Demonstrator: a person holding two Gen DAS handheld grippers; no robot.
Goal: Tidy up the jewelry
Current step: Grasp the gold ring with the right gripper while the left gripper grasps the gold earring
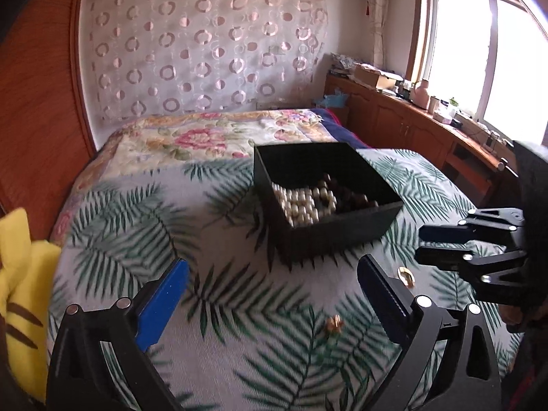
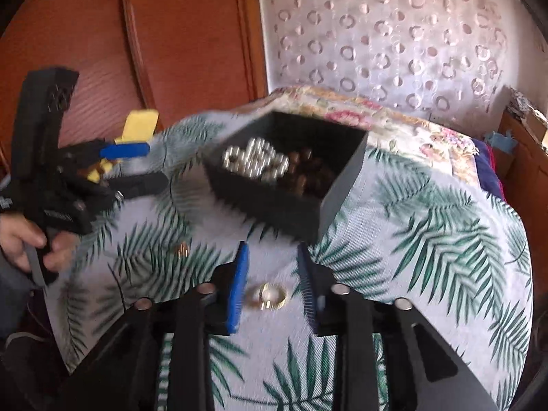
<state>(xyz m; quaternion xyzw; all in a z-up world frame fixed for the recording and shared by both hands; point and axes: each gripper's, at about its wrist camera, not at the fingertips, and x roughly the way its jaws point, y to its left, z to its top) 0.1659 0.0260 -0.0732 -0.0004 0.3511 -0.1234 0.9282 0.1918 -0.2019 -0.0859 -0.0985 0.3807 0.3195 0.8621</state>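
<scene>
Hovering over the bed, the left gripper gaped empty and the right gripper loosely straddled a ring, ungrasped; beads already filled the black box, another ring remained.

One box, two rings.

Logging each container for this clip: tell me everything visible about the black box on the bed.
The black box is square, open-topped and lidless, with plain matte walls that look like plastic or card. It sits flat on the palm-leaf bedspread, one corner turned toward the cameras. Inside, at the near side, lie pearl-coloured beads beside dark brown beads; the rest of the floor is in shadow. Neither gripper touches it; only the bedspread does.
</scene>
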